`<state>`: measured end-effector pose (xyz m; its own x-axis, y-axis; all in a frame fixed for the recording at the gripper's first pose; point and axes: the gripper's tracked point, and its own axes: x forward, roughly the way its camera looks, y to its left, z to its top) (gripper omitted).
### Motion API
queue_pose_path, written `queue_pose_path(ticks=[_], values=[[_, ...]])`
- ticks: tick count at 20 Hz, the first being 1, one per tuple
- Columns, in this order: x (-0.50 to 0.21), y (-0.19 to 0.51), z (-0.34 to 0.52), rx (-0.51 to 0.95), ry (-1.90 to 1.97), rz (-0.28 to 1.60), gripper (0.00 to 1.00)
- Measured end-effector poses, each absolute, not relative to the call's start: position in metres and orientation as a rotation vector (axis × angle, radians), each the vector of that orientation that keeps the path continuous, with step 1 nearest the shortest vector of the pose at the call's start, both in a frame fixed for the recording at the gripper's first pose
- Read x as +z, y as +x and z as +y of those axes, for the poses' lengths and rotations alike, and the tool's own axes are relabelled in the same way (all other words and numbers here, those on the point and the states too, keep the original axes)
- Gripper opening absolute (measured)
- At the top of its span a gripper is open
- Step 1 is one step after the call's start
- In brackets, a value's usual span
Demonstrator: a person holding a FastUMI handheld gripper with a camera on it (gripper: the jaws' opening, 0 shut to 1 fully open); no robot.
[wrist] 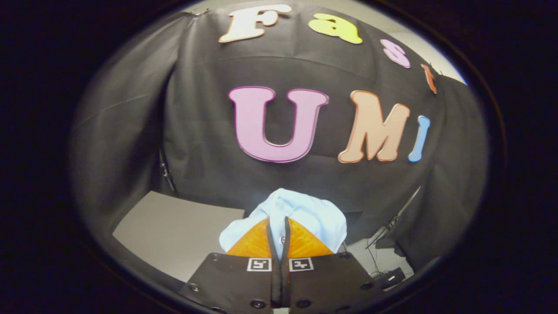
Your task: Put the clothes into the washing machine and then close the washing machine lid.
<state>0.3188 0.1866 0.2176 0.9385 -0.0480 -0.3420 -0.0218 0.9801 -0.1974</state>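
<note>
The gripper is closed tight on a pale blue cloth garment, held above the grey tabletop. Carrying step, I think; next it must find the washing machine opening.

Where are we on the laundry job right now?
Done: the claw has picked up the pale blue shirt, fingers pinched shut on it, lifted before the booth wall. In hand: carrying it. Left: drop it in the washer and close the lid.
</note>
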Motion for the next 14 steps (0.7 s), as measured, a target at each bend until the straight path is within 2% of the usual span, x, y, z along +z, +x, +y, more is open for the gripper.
queue_pose_path(ticks=[5, 14], values=[[0.184, 0.336, 0.147, -0.051, -0.171, 0.372, 0.01], [0.053, 0.365, 0.119, -0.075, -0.14, 0.514, 0.01]])
